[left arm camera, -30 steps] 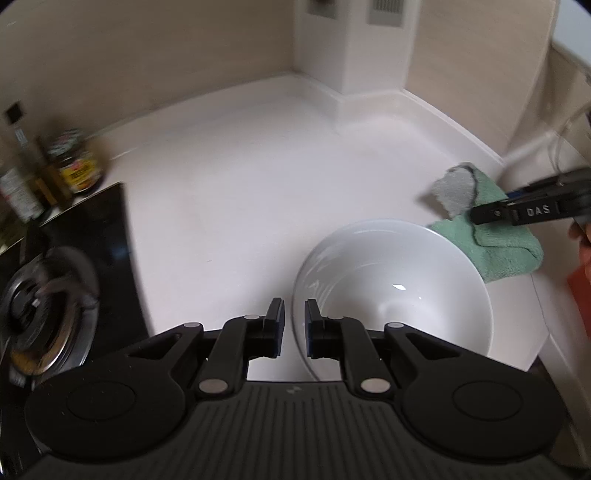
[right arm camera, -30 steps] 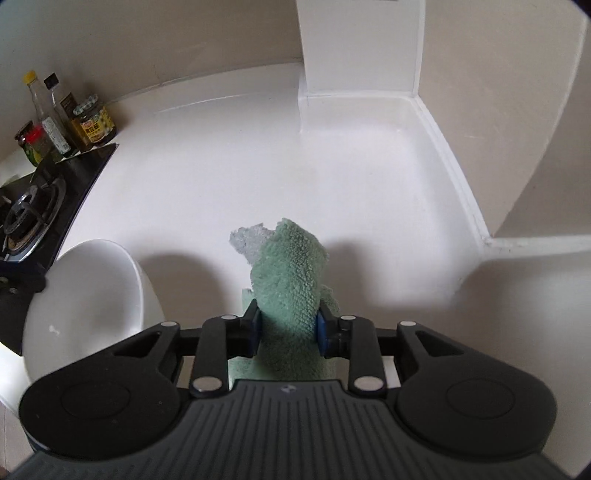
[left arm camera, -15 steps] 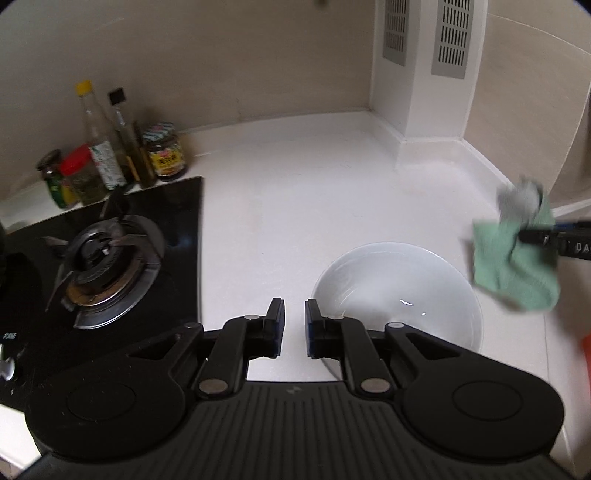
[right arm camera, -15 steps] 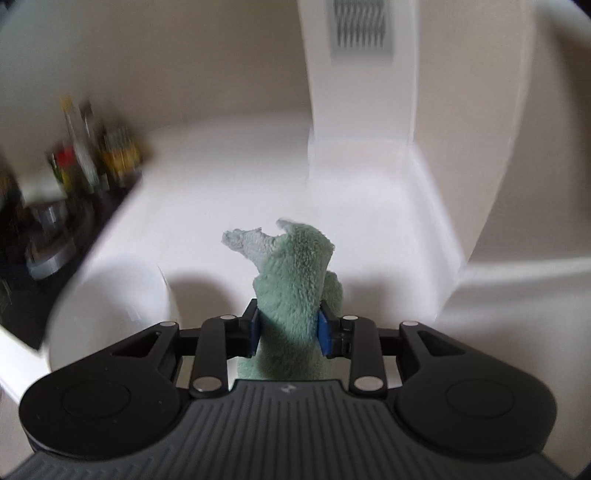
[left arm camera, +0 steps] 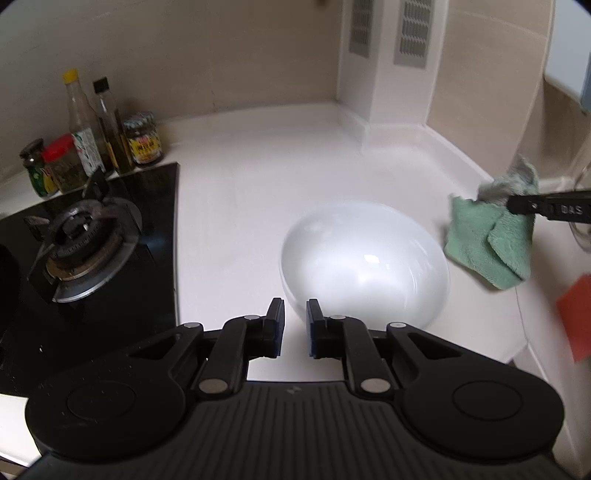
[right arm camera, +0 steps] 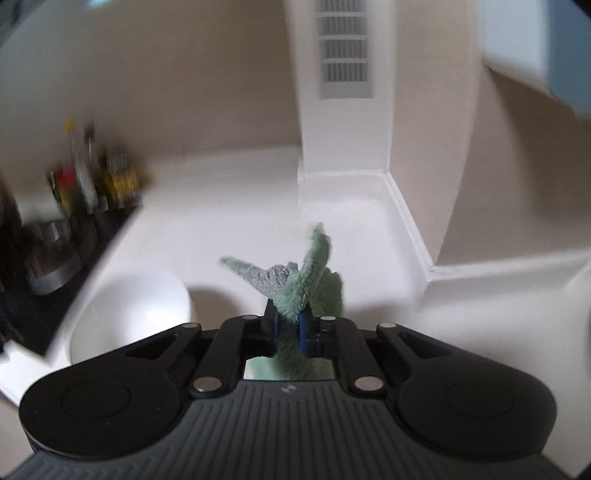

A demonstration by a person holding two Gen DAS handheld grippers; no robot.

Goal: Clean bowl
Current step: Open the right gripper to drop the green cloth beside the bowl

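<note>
The white bowl (left arm camera: 364, 264) sits upright on the white counter (left arm camera: 258, 177), near the front edge and just right of the black stove top (left arm camera: 110, 258). Nothing can be made out inside it; a bright glare lies on its inner wall. In the right wrist view the bowl (right arm camera: 133, 314) shows at the lower left, blurred.

The left gripper (left arm camera: 293, 321) hangs just in front of the bowl's near rim. Its jaws are opening and nothing is between them; only bare counter shows in the gap, and the pads do not touch the bowl.

To the right of the bowl, apart from it, a green cloth (left arm camera: 491, 240) hangs from the right gripper (left arm camera: 517, 205), which comes in from the right edge of that view. In its own view the right gripper (right arm camera: 288, 325) has its jaws closing, and the pads pinch a bunched fold of the cloth (right arm camera: 303, 291). One green corner sticks up and a grey corner points left.

On the stove top a gas burner (left arm camera: 83, 240) stands left of the bowl. Behind it, at the far left by the wall, is a cluster of bottles (left arm camera: 96, 122) and jars (left arm camera: 142, 138). A white column with two vent grilles (left arm camera: 384, 31) rises at the far corner of the counter.
</note>
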